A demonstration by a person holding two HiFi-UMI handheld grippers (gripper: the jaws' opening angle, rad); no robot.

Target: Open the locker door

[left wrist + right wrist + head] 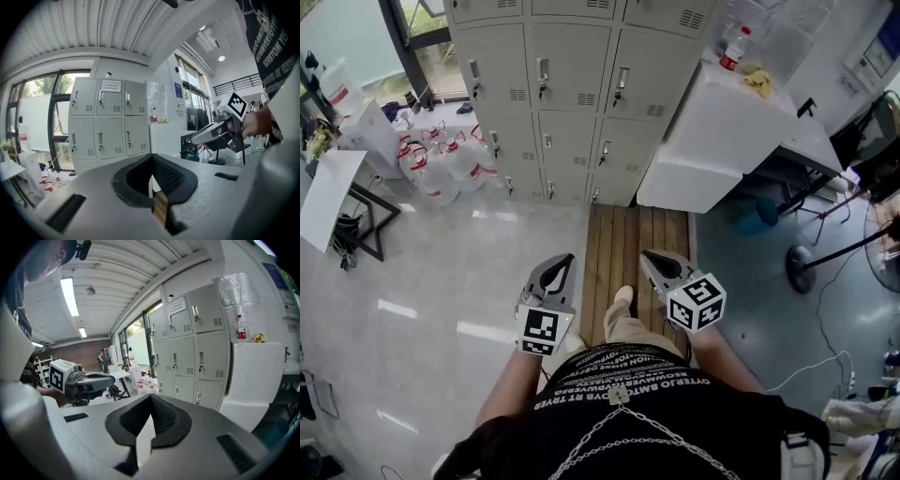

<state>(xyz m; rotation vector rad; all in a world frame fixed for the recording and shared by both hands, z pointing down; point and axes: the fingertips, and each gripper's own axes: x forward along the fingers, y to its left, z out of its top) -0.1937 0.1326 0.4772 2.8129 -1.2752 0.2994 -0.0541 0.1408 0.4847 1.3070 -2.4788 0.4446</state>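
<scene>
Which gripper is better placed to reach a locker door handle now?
Probably left. The left gripper lines up with the middle column of lockers; the right gripper sits near their right edge. Both have shut fingers and are far away.

My head camera looks steeply down on left gripper (565,260) and right gripper (649,255), whose own cameras face along their jaws toward the far lockers (572,94), shared by all views.
</scene>
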